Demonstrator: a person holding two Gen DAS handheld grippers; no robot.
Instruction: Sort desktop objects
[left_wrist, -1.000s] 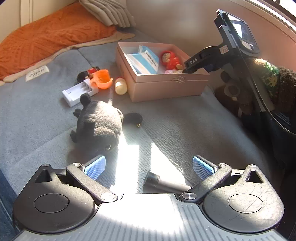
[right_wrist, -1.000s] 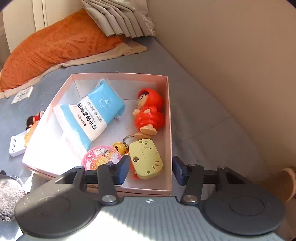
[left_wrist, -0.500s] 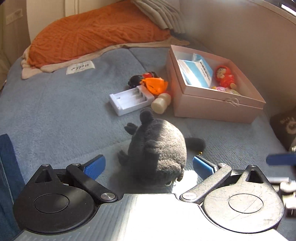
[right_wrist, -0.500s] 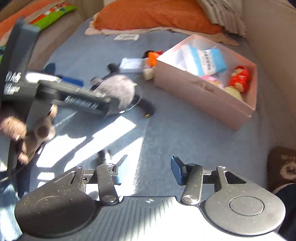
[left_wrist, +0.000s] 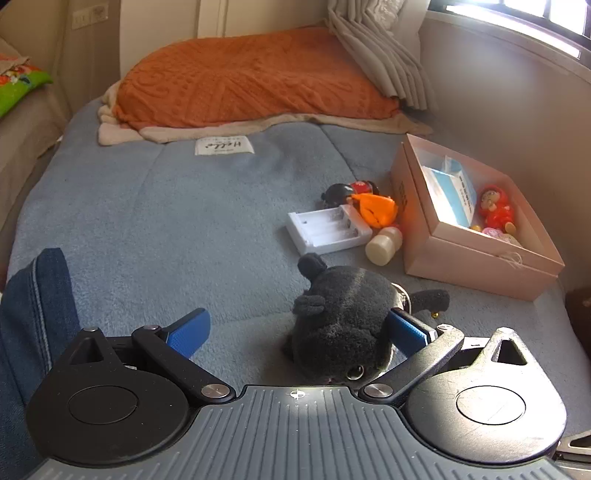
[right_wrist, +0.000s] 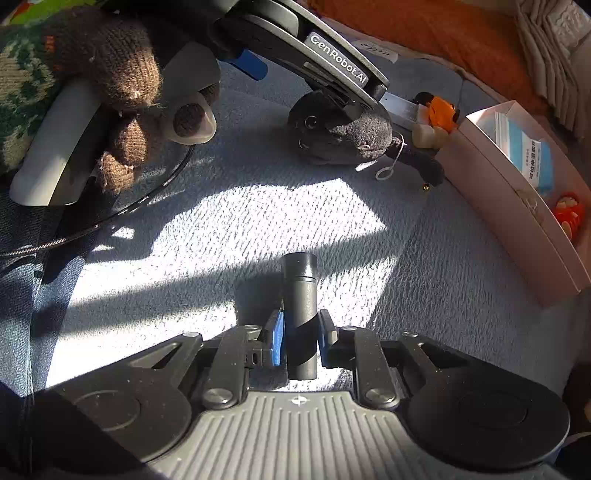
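A black cylinder (right_wrist: 299, 306) lies on the grey-blue blanket in a patch of sunlight, pointing away from me. My right gripper (right_wrist: 301, 332) is closing on it, and both pads touch its sides. A dark grey plush toy (left_wrist: 343, 325) lies between the fingers of my left gripper (left_wrist: 297, 330), which is open wide. The right blue pad (left_wrist: 406, 328) rests against the plush's flank, while the left pad stands well clear of it. The right wrist view shows the same plush (right_wrist: 340, 136) under the left gripper's arm.
A pink box (left_wrist: 480, 258) at the right holds a blue tissue pack (left_wrist: 454, 192) and a red doll (left_wrist: 496, 210). Beside it lie a white battery holder (left_wrist: 328, 229), an orange toy (left_wrist: 376, 208) and a cream bottle (left_wrist: 382, 243). A gloved hand (right_wrist: 122, 74) holds the left gripper's handle.
My right gripper left the box, swung down to the black cylinder and closed onto it. My left gripper moved up to the grey plush, which now sits between its fingers.
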